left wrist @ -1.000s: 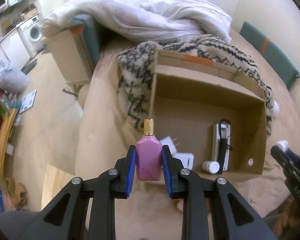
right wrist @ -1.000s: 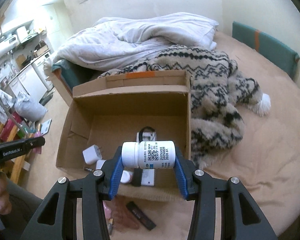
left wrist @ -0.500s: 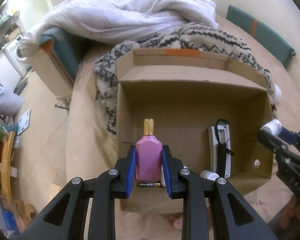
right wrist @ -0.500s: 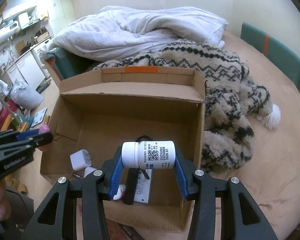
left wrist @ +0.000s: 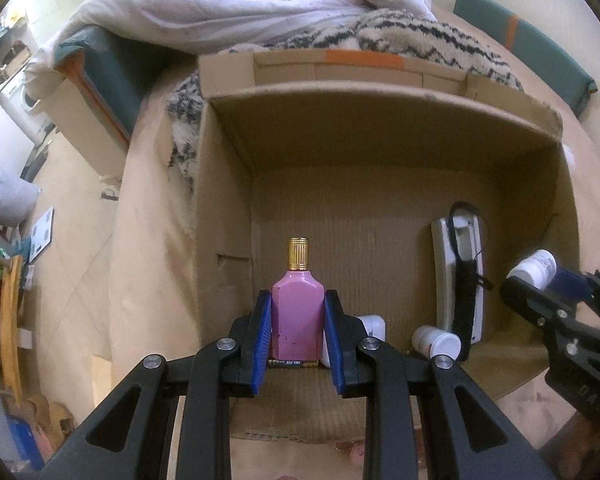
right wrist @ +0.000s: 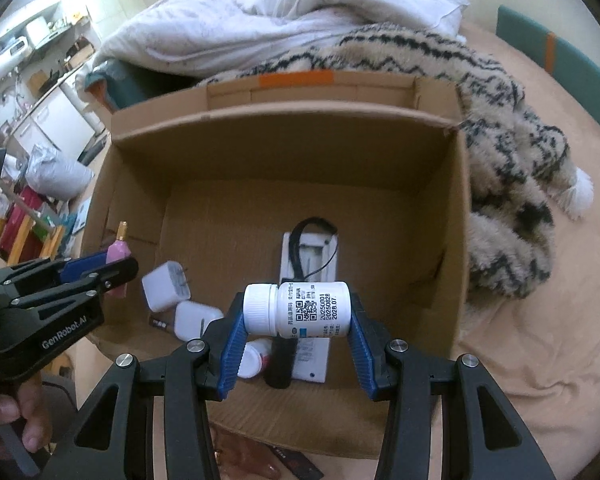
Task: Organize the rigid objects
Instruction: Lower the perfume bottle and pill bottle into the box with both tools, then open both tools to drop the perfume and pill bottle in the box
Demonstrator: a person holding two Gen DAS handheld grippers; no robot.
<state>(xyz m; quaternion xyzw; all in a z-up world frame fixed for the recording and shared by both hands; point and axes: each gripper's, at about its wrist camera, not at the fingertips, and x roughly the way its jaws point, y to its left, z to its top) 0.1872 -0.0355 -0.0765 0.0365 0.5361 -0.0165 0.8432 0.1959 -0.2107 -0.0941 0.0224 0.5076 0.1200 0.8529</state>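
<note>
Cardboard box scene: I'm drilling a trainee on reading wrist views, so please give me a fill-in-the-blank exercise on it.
1. The left gripper is shut on a pink bottle with a ____ cap.
2. The right gripper holds the white pill bottle lying ____.
3. Both grippers hover over the open ____ box.
4. The strip of tape on the box's far flap is ____.

Missing words: gold; sideways; cardboard; orange

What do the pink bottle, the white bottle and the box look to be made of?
Pink bottle: glossy opaque glass or hard plastic, cannot tell which; ribbed gold cap, metallic-looking.
White bottle: matte white plastic with ribbed screw cap and a printed label.
Box: plain brown corrugated cardboard, fluting lines on its floor, raw edges.
</note>
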